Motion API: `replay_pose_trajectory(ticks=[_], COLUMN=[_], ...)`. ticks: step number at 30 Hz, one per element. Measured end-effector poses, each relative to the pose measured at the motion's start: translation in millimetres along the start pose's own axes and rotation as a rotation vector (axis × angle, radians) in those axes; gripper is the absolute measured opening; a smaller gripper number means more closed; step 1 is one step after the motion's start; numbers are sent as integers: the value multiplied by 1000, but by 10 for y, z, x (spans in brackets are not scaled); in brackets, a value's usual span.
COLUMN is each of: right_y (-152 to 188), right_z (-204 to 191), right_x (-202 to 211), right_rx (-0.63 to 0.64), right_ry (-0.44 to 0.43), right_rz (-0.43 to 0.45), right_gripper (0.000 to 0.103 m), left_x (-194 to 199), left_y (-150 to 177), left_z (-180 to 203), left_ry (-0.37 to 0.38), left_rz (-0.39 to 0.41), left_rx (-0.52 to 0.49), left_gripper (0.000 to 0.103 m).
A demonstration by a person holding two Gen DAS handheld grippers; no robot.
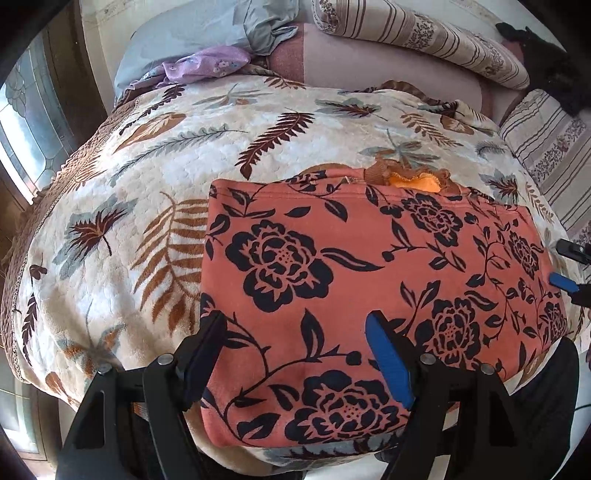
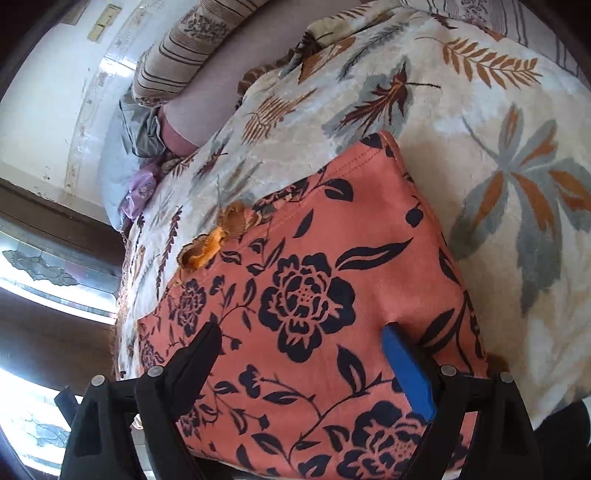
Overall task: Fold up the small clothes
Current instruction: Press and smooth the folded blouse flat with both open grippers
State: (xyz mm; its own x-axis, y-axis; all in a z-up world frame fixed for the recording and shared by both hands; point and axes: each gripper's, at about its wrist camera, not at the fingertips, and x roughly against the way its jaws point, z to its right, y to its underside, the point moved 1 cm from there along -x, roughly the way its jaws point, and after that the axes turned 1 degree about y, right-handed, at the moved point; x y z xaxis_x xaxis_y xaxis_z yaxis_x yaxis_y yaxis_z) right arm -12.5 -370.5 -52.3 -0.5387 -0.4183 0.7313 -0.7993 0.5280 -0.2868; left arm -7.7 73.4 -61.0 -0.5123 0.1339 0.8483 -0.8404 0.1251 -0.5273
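Folded coral garment [image 1: 369,280] with a dark navy flower print, lying flat on a leaf-patterned blanket [image 1: 155,155], with both grippers spread wide over it.

The garment forms a neat rectangle directly ahead of and beneath the left gripper [image 1: 295,354], whose fingers are parted and grasp nothing. A ruffled orange-brown trim [image 1: 410,179] pokes out at the garment's far edge. The right gripper [image 2: 303,358] hovers over the same garment from its other side, released, fingers apart, holding nothing; its tips show at the right edge of the left view. The blanket spreads beyond the garment on all sides. Farther ahead of the left gripper lie a striped pillow [image 1: 424,37], pale blue bedding [image 1: 207,33] and a lilac cloth [image 1: 207,64].
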Motion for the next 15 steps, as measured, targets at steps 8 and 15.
replay_pose_trajectory(ticks=[8,15], right_y=[962,873], right_z=[180,612], right_x=[136,71], right_rx=[-125,-305], right_ry=[-75,-49], right_rz=[-111,-42], right_gripper=[90,90], left_x=[-233,-282], left_y=[-54,-61], left_z=[387,713], left_ry=[92,126], left_rz=[-33,-43], left_rx=[34,-7], left_gripper=[78,78])
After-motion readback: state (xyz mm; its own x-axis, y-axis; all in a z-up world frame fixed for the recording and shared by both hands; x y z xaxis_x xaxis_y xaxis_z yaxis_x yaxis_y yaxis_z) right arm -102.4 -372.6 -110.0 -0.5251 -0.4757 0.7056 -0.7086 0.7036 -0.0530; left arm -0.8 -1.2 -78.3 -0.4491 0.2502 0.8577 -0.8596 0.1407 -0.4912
